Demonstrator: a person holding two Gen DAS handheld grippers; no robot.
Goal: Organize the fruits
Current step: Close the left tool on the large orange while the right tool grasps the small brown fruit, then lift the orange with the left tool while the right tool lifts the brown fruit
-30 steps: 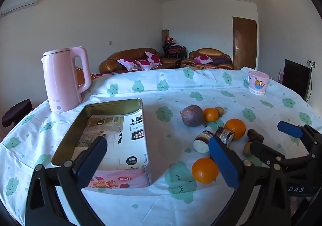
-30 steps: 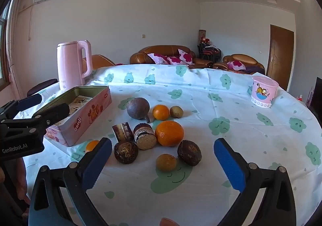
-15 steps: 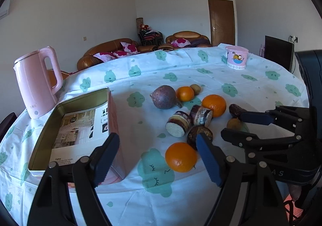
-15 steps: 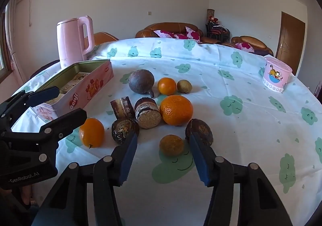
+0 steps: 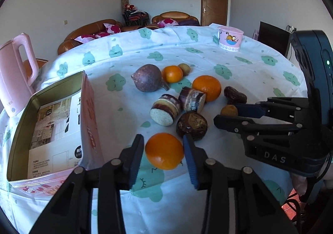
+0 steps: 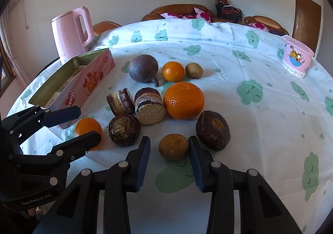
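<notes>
Both grippers are down at the near edge of the tabletop, each at its own fruit. The left gripper has just been closing, and its pads now press on both sides of a bright orange. The right gripper has just been closing too. A small dull brownish tangerine sits between its jaws. One pad touches it, but a thin bit of cloth shows by the other, so I think it is not squeezed yet.

To do this well, I think the right one should finish closing softly. Then both should lift straight up, because a dark wrinkly fruit lies just beside the tangerine and could get bumped. The open pink tin at the left edge looks like the place to put them.

Now let me count.
- Three bright oranges: the held one, a big one and a little one.
- One dull tangerine.
- Two dark wrinkly fruits.
- Two cut sugar cane chunks.
- One round purple fruit.
- One small brown kiwi-like fruit.
- One tin, one pink kettle and one pink cup.
</notes>
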